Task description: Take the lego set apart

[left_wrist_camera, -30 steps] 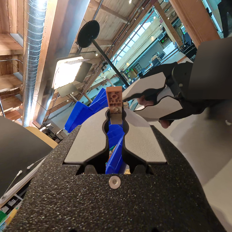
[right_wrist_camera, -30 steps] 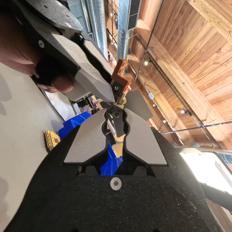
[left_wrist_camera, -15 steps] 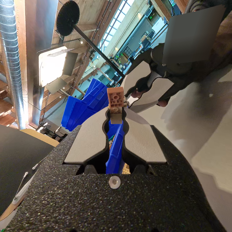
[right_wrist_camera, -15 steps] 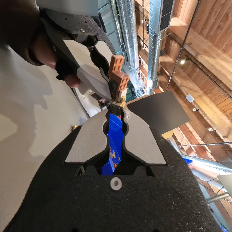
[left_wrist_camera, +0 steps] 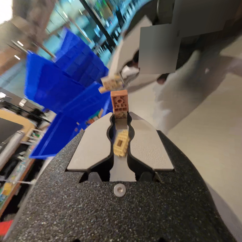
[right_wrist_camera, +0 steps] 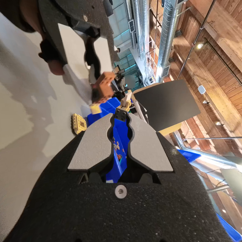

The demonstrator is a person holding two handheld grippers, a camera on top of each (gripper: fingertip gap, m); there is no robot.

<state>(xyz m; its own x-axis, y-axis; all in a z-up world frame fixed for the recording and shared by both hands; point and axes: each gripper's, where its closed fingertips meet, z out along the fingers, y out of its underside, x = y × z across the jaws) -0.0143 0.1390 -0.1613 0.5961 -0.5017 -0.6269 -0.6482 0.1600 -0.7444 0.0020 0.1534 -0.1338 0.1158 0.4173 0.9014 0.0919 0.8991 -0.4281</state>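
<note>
Both cameras have swung down from the ceiling toward the grey table point(right_wrist_camera: 23, 131), and the two brick clusters, joined half a second ago, now sit apart. Blue bins point(left_wrist_camera: 62, 81) crowd the table's far side, close behind the fingertips, and could catch a swinging piece. The left gripper point(left_wrist_camera: 120, 115) is clamped on a brown brick assembly point(left_wrist_camera: 119, 102); the right gripper point(right_wrist_camera: 121, 115) is clamped on a black brick point(right_wrist_camera: 120, 115) topped by tan pieces point(right_wrist_camera: 126, 100). Both grips are narrow, so either cluster may twist loose. A yellow square frame brick point(right_wrist_camera: 79, 123) lies on the table.
</note>
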